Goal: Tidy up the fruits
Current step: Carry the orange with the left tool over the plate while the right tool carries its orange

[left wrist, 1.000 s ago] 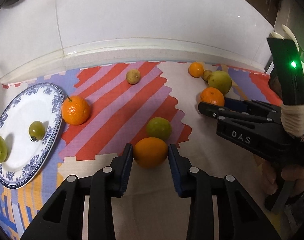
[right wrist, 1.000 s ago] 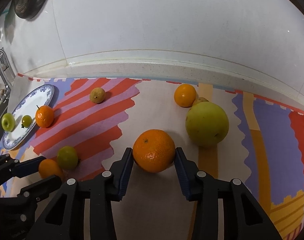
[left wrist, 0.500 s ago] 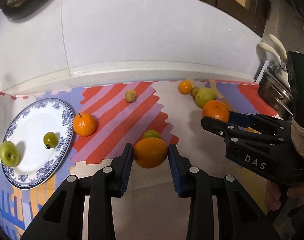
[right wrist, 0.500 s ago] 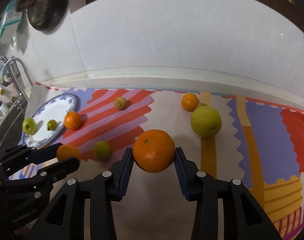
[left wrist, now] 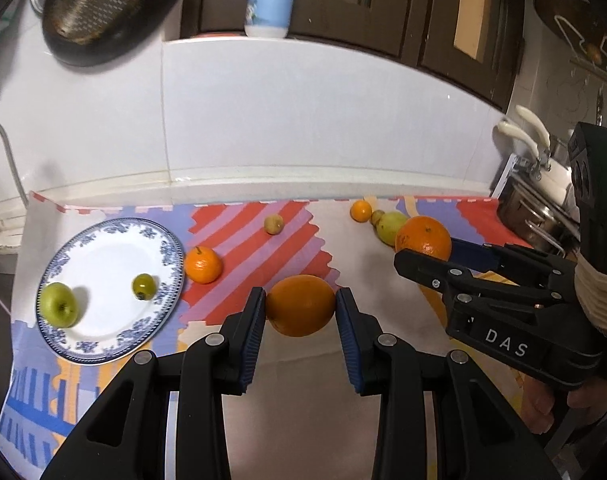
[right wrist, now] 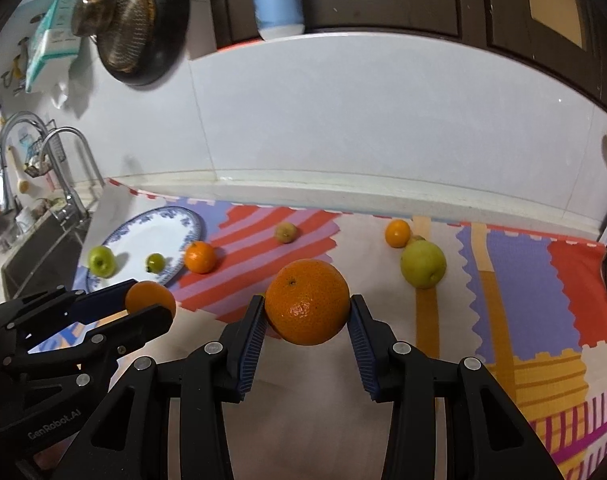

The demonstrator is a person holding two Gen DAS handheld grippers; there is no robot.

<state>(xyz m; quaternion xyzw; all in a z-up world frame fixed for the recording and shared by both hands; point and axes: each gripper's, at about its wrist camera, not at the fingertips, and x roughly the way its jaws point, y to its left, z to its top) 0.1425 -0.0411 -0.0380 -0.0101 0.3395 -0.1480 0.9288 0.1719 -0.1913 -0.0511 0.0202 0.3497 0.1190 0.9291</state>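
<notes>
The left gripper (left wrist: 300, 307) squeezed a smooth orange (left wrist: 300, 305); the right gripper (right wrist: 308, 312) squeezed a bumpy orange (right wrist: 307, 301). Round fruit could slip out and roll off the mat (left wrist: 367, 380) at the frame's bottom.

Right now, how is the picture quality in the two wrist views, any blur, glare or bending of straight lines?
Left wrist view: strong fisheye bend along the backsplash, dark vignette in the corners, the green apple on the plate slightly smeared. Right wrist view: same curving, the held orange sharp with a small glare spot, soft shadows beside fruit on the mat.
</notes>
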